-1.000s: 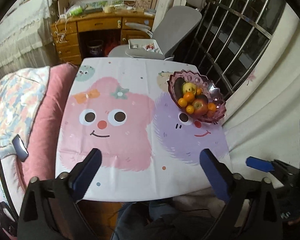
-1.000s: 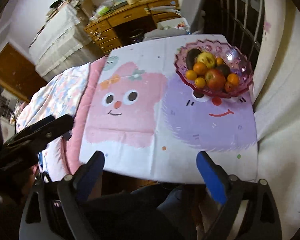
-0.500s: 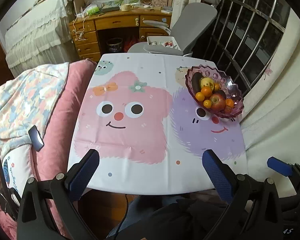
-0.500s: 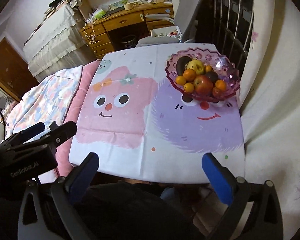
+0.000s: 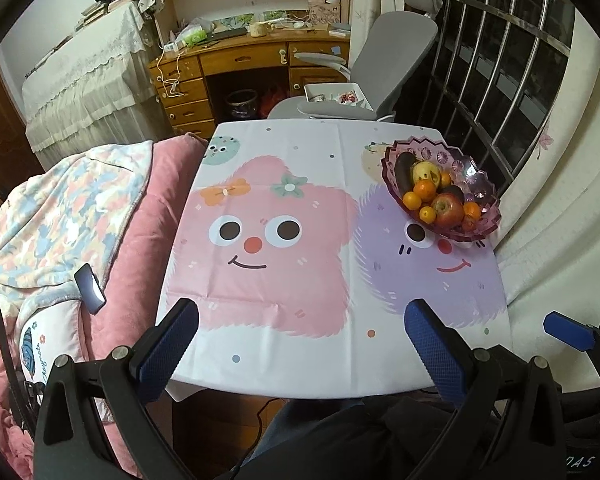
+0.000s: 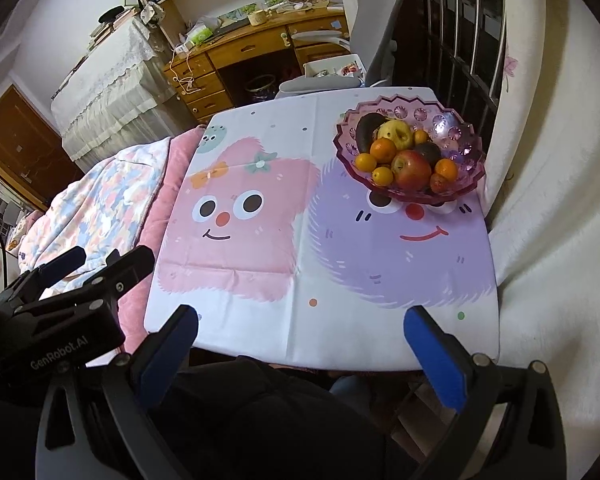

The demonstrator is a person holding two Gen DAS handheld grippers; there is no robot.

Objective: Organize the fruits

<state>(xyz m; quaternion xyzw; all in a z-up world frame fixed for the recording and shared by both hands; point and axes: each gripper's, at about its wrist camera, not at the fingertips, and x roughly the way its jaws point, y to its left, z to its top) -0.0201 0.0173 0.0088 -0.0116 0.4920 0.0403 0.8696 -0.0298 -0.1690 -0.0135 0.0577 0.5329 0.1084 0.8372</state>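
A purple glass bowl [image 5: 476, 184] [image 6: 456, 128] stands at the far right of the table, heaped with fruit: a red apple [image 5: 447, 211] [image 6: 411, 169], several oranges [image 5: 425, 190] [image 6: 383, 149], a yellow fruit [image 5: 425, 171] [image 6: 398, 133] and a dark elongated fruit [image 5: 402, 172] [image 6: 366, 130]. My left gripper [image 5: 300, 330] hangs open over the table's near edge, nothing between its blue pads. My right gripper [image 6: 302, 338] is wide open too, also empty, well short of the bowl. The left gripper's body [image 6: 60, 308] shows at the left of the right wrist view.
The table wears a cartoon cloth [image 5: 284, 240] with pink and purple faces. A pink quilt and patterned blanket [image 5: 60, 216] lie at its left. Behind stand a grey chair [image 5: 396, 52] and wooden desk [image 5: 236, 60]. A barred window [image 5: 512, 68] and a white curtain close the right side.
Both views have tilted up, showing more of the room behind the table. The bowl and fruit have not moved. The right jaws have spread a little wider.
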